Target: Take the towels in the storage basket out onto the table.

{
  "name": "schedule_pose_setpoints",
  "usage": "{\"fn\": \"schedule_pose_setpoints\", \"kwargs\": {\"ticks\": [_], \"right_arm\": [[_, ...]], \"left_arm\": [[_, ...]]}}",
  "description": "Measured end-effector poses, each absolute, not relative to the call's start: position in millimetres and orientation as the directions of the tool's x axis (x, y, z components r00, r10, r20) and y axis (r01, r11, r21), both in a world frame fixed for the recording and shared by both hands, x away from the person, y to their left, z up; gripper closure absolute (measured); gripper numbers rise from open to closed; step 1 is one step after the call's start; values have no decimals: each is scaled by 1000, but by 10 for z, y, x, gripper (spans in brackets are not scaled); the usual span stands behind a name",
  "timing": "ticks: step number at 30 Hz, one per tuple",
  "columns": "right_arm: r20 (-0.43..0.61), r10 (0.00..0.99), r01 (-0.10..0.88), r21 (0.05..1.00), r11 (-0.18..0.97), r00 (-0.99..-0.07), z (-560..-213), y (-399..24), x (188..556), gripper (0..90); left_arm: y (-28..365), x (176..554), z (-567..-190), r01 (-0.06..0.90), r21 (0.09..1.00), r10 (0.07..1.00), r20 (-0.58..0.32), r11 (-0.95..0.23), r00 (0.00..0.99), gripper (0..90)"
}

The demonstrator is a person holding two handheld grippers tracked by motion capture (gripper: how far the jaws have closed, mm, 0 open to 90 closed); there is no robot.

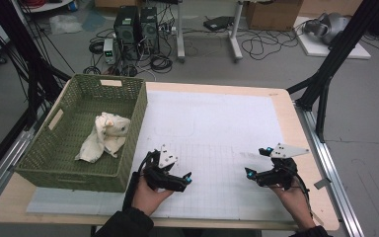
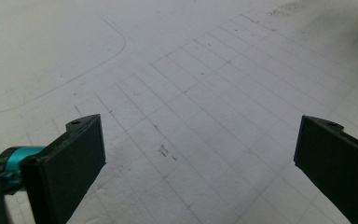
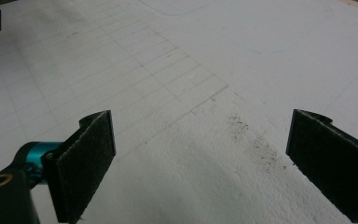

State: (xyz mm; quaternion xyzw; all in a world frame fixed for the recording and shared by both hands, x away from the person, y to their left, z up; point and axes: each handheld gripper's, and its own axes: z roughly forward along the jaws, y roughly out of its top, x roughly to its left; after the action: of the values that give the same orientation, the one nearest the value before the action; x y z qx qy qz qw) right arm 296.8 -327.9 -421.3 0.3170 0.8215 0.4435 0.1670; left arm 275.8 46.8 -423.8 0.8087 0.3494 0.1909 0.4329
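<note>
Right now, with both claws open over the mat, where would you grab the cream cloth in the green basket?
Probably the raised bunched hump at the far end of the cream cloth, coming straight down from above. The green basket walls block a sideways approach, and the cloth's near end lies flat on the floor, giving less to pinch. The left claw, open and empty, sits closest to the basket.

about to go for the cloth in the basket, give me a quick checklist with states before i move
1. Left tongs open and empty: ok, jaws stand wide over bare mat in the left gripper view.
2. Right tongs open and empty: ok.
3. Cloth lies inside the green basket: ok, crumpled near the middle.
4. Nothing lies on top of the cloth: ok.
5. White mat between tongs and basket free of obstacles: ok.
6. Whether the cloth is snagged on the basket weave: cannot tell.
</note>
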Motion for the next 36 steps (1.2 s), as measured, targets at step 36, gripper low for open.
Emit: {"fn": "schedule_pose_setpoints", "kwargs": {"ticks": [36], "right_arm": [[19,682,372,849,375,-731,-4187,-3378,2909,71]], "left_arm": [[268,2781,-4092,457,841,689,-148,-290,709,57]]}}
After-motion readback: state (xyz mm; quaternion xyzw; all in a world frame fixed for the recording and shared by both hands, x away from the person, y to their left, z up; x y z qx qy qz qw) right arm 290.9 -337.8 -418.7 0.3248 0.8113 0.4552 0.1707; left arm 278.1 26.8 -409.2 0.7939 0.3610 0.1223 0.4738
